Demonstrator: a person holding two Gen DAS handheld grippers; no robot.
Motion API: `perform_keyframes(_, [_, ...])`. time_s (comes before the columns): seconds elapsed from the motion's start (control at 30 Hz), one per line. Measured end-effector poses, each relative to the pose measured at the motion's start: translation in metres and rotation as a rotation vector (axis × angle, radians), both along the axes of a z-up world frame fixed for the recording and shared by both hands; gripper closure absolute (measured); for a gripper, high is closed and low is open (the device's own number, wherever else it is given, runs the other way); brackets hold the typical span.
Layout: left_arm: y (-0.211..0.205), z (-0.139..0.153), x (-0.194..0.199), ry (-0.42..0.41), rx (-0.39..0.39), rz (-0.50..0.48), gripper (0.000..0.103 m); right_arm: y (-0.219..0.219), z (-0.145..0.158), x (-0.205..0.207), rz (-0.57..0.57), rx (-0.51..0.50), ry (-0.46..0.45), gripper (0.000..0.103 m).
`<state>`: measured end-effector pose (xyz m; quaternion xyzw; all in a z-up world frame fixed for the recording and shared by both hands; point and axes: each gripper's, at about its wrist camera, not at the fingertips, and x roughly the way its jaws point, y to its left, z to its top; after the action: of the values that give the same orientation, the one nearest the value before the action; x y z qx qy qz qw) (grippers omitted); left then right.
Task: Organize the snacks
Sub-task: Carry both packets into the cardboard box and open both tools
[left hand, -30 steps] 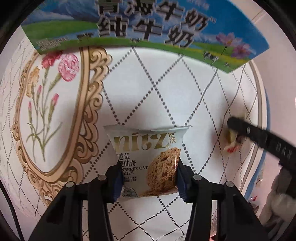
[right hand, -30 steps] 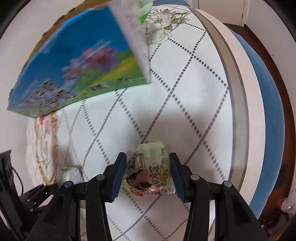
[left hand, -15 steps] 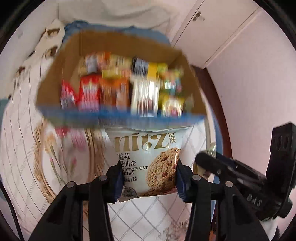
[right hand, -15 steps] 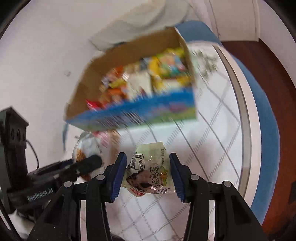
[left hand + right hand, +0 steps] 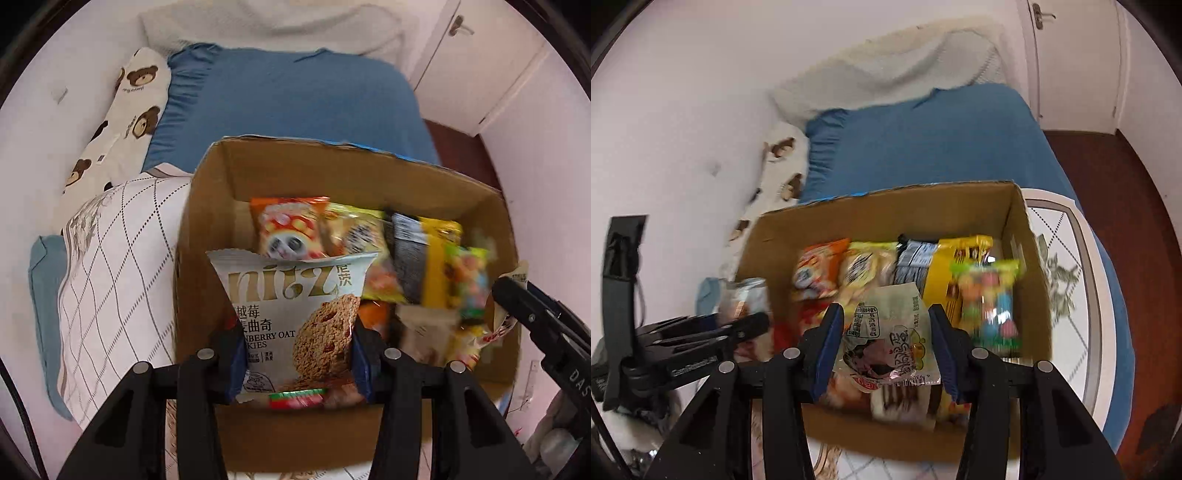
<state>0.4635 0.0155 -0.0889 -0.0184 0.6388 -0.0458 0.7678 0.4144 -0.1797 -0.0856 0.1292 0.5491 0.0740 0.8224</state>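
Observation:
My left gripper [image 5: 297, 360] is shut on a white cranberry oat cookie packet [image 5: 295, 314] and holds it over the near left part of an open cardboard box [image 5: 207, 206]. My right gripper [image 5: 886, 350] is shut on a small pale green snack packet [image 5: 890, 343] and holds it over the same box [image 5: 1030, 251]. The box holds several colourful snack packets, among them an orange one [image 5: 288, 225] and a yellow one [image 5: 956, 273]. The right gripper also shows at the right of the left wrist view [image 5: 517, 306]. The left gripper shows at the left of the right wrist view [image 5: 738, 325].
The box stands on a white quilted cloth with a diamond pattern [image 5: 122, 236] on a bed. A blue pillow [image 5: 288, 103] and a bear-print pillow [image 5: 125, 110] lie behind it. A white wall is at the left, a door [image 5: 1071, 55] and brown floor [image 5: 1115, 177] at the right.
Both grippers rose from low over the cloth to above the box, each keeping its packet. The view went from the box's printed side to its open top.

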Motion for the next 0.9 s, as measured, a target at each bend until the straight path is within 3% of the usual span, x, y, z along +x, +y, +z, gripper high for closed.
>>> perform_keyframes(0.13, [0.003,-0.020,0.018,0.036,0.036,0.011,0.059,0.008,-0.023,0.037,-0.005,-0.048,0.060,0.051])
perform_keyframes(0.17, [0.002,-0.028,0.024,0.065,0.042,0.004,0.058,0.008,-0.029,0.043,-0.009,-0.060,0.080,0.046])
perform_keyframes(0.2, [0.002,-0.032,0.027,0.087,0.047,0.005,0.057,0.009,-0.035,0.050,-0.013,-0.079,0.103,0.022])
perform_keyframes(0.23, [0.002,-0.037,0.030,0.109,0.051,0.008,0.049,0.009,-0.039,0.053,-0.010,-0.087,0.115,0.000])
perform_keyframes(0.27, [0.002,-0.040,0.033,0.117,0.046,0.011,0.029,0.010,-0.043,0.056,-0.009,-0.105,0.118,0.000])
perform_keyframes(0.33, [0.003,-0.039,0.036,0.088,0.041,0.023,0.012,0.009,-0.048,0.057,-0.012,-0.142,0.125,0.000])
perform_keyframes(0.67, [-0.003,-0.042,0.024,0.036,0.045,0.025,0.012,0.001,-0.057,0.040,-0.004,-0.200,0.123,0.000])
perform_keyframes(0.9, [-0.007,-0.025,-0.006,-0.050,0.044,0.016,0.012,0.007,-0.048,0.013,0.013,-0.224,0.080,0.000])
